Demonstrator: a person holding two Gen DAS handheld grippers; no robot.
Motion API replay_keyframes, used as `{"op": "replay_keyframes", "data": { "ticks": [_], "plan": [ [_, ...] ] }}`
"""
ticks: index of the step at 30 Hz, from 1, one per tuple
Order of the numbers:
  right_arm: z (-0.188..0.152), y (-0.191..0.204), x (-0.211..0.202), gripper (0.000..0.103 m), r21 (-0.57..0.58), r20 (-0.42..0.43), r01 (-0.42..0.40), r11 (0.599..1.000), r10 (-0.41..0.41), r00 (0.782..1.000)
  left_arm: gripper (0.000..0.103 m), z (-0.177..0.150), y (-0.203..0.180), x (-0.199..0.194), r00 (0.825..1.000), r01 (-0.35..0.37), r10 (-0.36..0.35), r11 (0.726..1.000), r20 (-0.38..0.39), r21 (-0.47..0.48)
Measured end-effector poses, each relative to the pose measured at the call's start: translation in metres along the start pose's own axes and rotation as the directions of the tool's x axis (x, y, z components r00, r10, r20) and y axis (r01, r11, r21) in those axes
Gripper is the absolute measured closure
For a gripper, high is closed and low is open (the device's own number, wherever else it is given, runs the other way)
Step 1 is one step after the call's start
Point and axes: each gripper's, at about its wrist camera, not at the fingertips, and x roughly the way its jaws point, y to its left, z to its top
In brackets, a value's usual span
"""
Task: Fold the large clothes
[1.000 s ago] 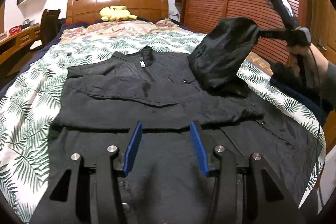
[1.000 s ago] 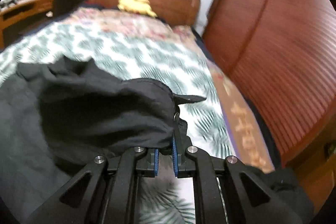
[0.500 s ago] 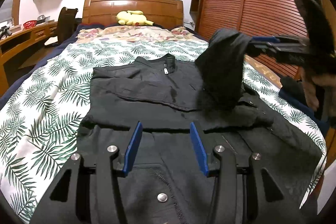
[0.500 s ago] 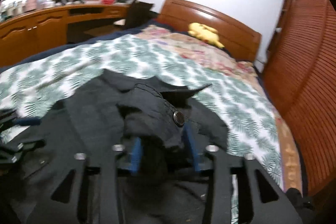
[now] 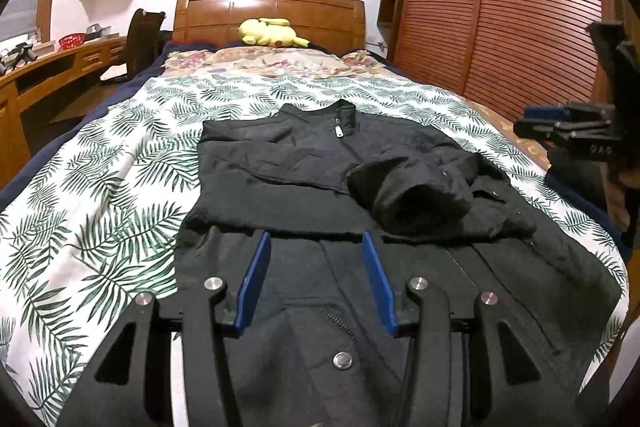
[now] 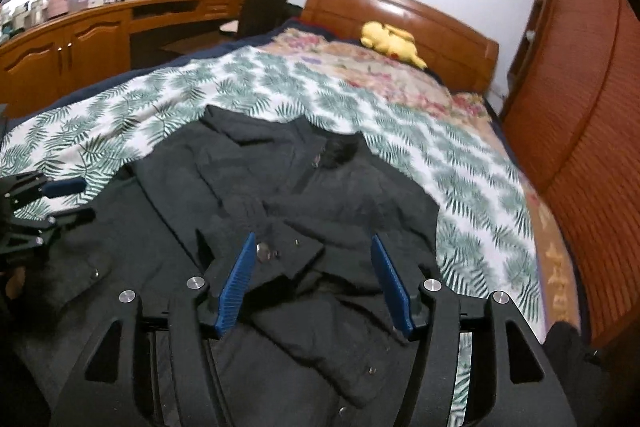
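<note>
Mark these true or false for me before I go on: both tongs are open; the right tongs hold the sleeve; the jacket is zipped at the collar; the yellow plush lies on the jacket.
1. Both the left tongs and the right tongs are open. True.
2. The right tongs hold the sleeve. False: it lies loose across the jacket.
3. The jacket is zipped at the collar. True.
4. The yellow plush lies on the jacket. False: it lies by the headboard.
</note>
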Motion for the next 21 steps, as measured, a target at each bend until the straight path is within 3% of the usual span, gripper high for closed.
{"op": "replay_keyframes", "data": {
  "ticks": [10,21],
  "plan": [
    [-0.011,-0.005,0.053,0.043,0.126,-0.089,-0.017,0.992,0.029,0.996,0.056,-0.005,0.013,-0.009,1.000,-0.025,0.025,1.000,0.006,-0.010],
    [-0.012,-0.014,0.134,0.043,0.324,-0.213,0.016,0.946,0.056,0.975,0.056,-0.007,0.024,-0.016,0.999,-0.036,0.036,0.999,0.018,-0.020]
  ]
}}
